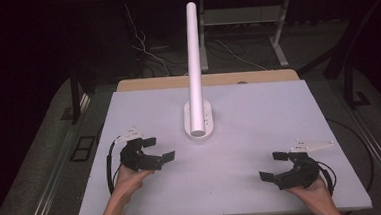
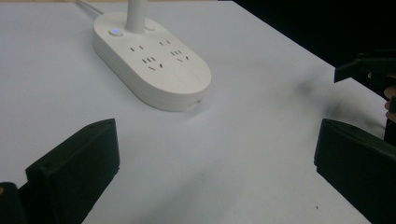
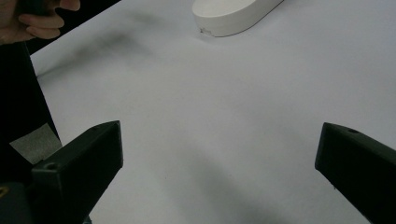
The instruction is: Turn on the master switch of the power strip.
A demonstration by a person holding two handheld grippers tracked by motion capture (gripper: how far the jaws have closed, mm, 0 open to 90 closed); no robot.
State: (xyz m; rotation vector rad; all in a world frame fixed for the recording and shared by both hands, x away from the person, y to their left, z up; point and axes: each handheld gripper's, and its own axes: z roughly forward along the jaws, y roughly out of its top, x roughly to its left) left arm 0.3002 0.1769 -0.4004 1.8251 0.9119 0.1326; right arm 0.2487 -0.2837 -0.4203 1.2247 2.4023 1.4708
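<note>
At the left of the white table [image 1: 259,113], the left gripper [image 1: 157,148] is held low over the surface with its jaws spread wide and nothing between them. In the middle, toward the far side, one white power strip [image 1: 198,121] is lying flat, and one white tube [image 1: 194,67] is seen standing up from it; in the left gripper view a small blue light is lit on the power strip [image 2: 152,60], near the base of the tube [image 2: 135,16]. At the right, the right gripper [image 1: 272,165] is also kept wide open and empty, well apart from the strip. Two grippers, one power strip and one tube are counted. If the strip is to be reached, the tall tube can probably be knocked by a jaw or a trailing cable, because it stands high and narrow. The strip can also be pushed away on the smooth table if it is touched from one side only.
</note>
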